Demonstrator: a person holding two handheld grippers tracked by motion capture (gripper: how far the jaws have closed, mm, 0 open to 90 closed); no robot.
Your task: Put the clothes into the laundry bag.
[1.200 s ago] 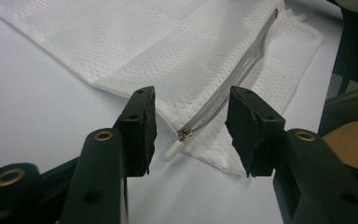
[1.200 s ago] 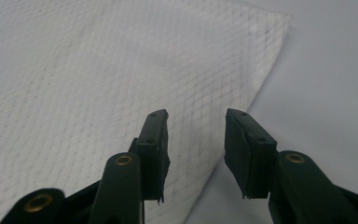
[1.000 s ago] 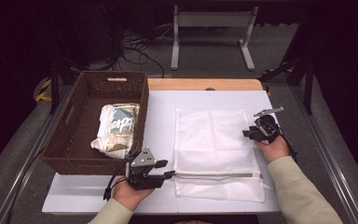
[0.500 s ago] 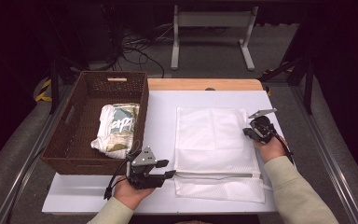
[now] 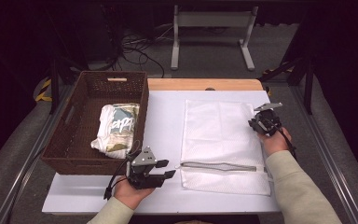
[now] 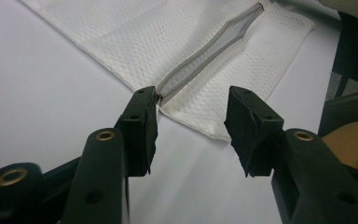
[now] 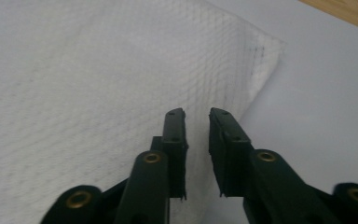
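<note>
High view: mesh laundry bag (image 5: pixel 221 140) flat mid-table, basket (image 5: pixel 98 122) at 9 o'clock. Left gripper view: left gripper (image 6: pixel 193 123) wide, unmoved, jaws astride the zipper (image 6: pixel 209 46) end. Right gripper view: right gripper (image 7: pixel 196 128) narrow, just reopened over bag edge, nothing pinched; regrip likely.

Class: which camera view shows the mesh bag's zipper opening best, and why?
The left gripper view: the zipper runs close and sharp, gaping slightly. The high view shows it small, as a thin grey line. The right gripper view shows the bag's plain mesh.
</note>
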